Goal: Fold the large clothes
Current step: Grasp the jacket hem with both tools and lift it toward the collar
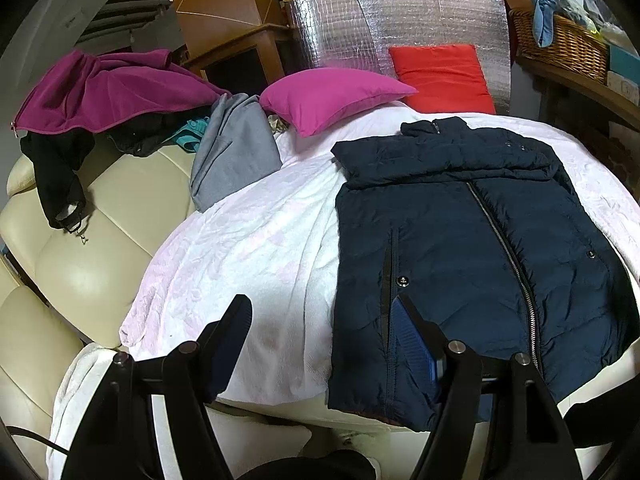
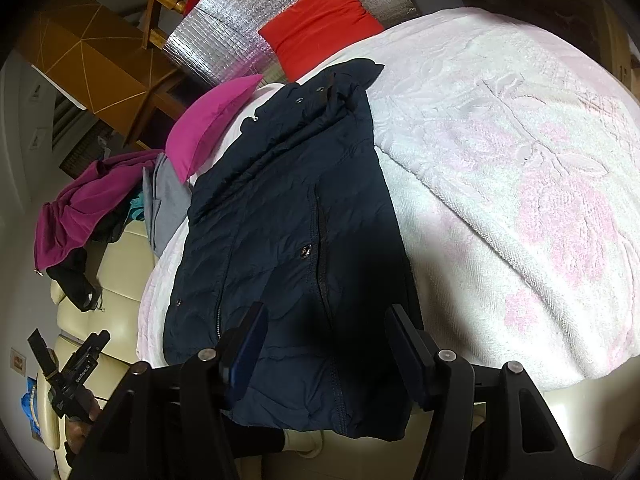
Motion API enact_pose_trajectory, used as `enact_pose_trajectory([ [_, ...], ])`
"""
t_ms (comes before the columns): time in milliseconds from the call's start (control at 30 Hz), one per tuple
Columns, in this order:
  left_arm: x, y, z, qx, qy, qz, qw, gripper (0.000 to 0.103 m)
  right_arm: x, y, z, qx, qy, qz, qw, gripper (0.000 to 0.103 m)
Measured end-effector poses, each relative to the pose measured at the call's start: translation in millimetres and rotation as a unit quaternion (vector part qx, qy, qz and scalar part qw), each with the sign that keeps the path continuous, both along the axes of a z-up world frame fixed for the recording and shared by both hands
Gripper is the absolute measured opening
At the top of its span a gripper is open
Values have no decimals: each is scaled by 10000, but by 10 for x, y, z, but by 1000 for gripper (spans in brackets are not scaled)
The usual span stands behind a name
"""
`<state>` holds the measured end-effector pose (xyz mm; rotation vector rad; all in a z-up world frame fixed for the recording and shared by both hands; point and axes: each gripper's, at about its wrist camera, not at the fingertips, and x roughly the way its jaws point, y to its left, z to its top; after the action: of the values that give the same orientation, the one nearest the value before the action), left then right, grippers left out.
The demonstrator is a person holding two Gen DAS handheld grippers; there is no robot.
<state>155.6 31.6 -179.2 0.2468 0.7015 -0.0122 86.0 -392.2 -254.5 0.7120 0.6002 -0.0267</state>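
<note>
A navy quilted jacket (image 1: 460, 240) lies front up on the pale pink-white blanket (image 1: 248, 248), sleeves folded in across the chest and the zip shut. My left gripper (image 1: 324, 320) is open and empty, above the blanket by the jacket's near left hem. In the right wrist view the jacket (image 2: 288, 240) fills the middle. My right gripper (image 2: 324, 332) is open and empty, with its fingers either side of the jacket's near hem. The left gripper (image 2: 70, 354) shows there at the lower left.
A cream leather sofa (image 1: 80, 256) carries a magenta fleece (image 1: 100, 92), a black garment (image 1: 60, 176) and a grey garment (image 1: 232, 152). A magenta cushion (image 1: 332, 96) and a red cushion (image 1: 440, 76) lie at the back against silver foil. A wicker basket (image 1: 560, 40) stands on a shelf at right.
</note>
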Motion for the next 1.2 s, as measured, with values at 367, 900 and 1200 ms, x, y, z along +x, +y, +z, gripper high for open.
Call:
enact_pose_trajectory([
  [367, 463, 150, -372, -809, 1343, -134, 9875, 80, 67, 10, -37, -15, 126, -27, 9999, 64],
  [900, 1052, 454, -1306, -2411, 3247, 282, 9141, 78, 397, -8, -301, -138, 753, -94, 9970, 65],
  [1200, 967, 432, -1162, -2583, 3066, -60, 9161, 43, 458, 342, -260, -735, 629, 622, 9934, 32],
])
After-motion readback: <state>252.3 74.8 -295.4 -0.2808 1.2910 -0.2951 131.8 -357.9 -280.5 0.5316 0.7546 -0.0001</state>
